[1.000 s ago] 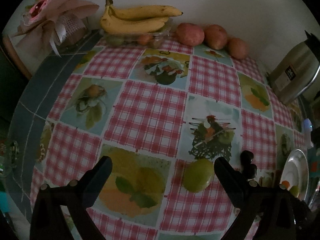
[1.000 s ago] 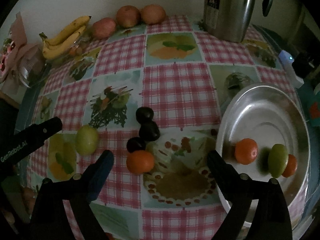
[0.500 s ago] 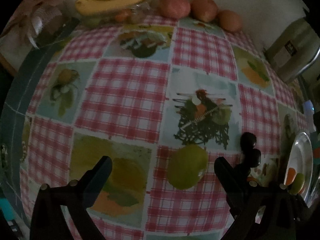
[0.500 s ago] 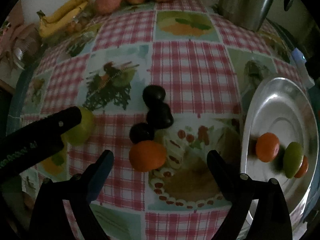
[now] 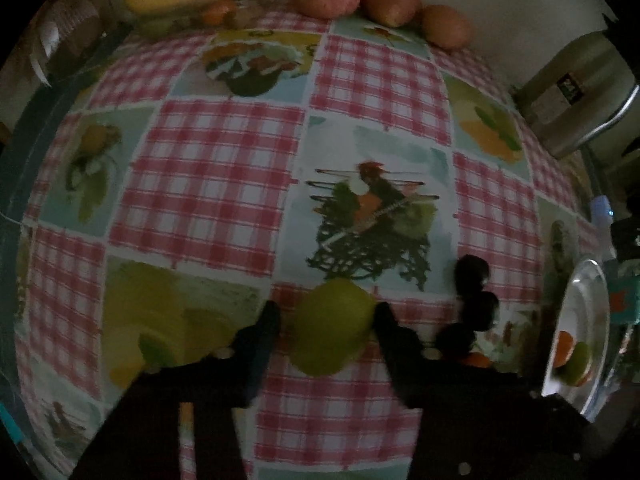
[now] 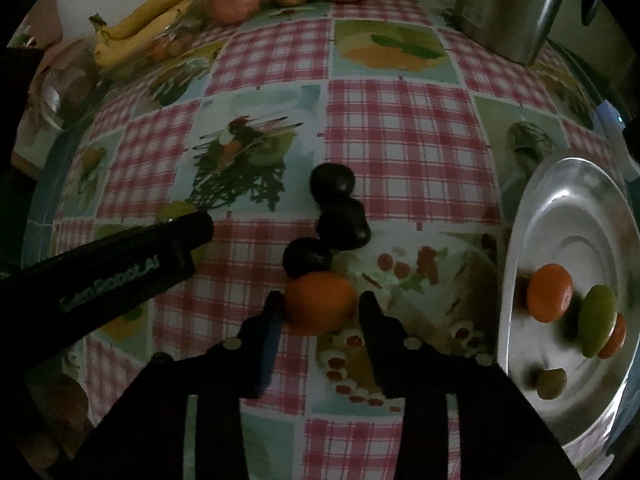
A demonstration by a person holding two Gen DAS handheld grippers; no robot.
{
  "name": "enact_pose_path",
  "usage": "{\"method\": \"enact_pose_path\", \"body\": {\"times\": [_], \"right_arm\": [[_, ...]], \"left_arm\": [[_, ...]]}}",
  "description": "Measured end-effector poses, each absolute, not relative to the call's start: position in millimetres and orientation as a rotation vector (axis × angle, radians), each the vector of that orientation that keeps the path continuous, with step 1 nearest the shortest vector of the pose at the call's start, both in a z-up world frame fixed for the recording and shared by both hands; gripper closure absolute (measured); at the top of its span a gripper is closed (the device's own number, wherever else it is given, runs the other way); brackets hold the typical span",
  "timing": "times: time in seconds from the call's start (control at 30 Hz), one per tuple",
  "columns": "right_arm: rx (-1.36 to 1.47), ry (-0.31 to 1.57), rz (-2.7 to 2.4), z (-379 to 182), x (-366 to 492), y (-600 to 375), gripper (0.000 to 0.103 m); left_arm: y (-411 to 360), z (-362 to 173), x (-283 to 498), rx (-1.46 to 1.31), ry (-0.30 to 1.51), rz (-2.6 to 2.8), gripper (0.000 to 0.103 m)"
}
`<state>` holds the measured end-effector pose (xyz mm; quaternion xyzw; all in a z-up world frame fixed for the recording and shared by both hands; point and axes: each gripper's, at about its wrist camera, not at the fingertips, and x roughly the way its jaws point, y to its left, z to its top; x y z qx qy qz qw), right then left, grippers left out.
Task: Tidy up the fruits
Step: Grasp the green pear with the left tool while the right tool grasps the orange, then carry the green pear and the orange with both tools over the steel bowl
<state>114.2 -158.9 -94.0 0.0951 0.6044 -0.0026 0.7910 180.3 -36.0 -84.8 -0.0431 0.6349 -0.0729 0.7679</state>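
Now narrowed from wide open: left gripper (image 5: 327, 312) pinching green fruit (image 5: 330, 326), right gripper (image 6: 320, 302) pinching orange (image 6: 320, 300); ready for lifting to silver plate (image 6: 560, 184).

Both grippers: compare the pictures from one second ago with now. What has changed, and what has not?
The left gripper came forward and narrowed around the green fruit; the right gripper did likewise around the orange. Both fruits lie between the fingers, still on the tablecloth. The three dark fruits and the fruit on the metal plate have stayed put.
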Motion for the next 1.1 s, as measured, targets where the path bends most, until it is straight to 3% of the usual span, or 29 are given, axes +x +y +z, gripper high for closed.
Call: {"method": "enact_pose_path", "body": {"times": [0.9,1.1], "right_arm": [[0.286,1.210,-0.097,-45.3,102.2,-206.9,0.066],[0.330,1.200,-0.178,-42.2,94.7,-244.2,0.066]], "left_arm": [[-39.1,-19.4,173.5,-0.182,1.253,-0.215,0.058],[-63.6,-0.2,164.2,-0.145,1.206,-0.257,0.064]]}}
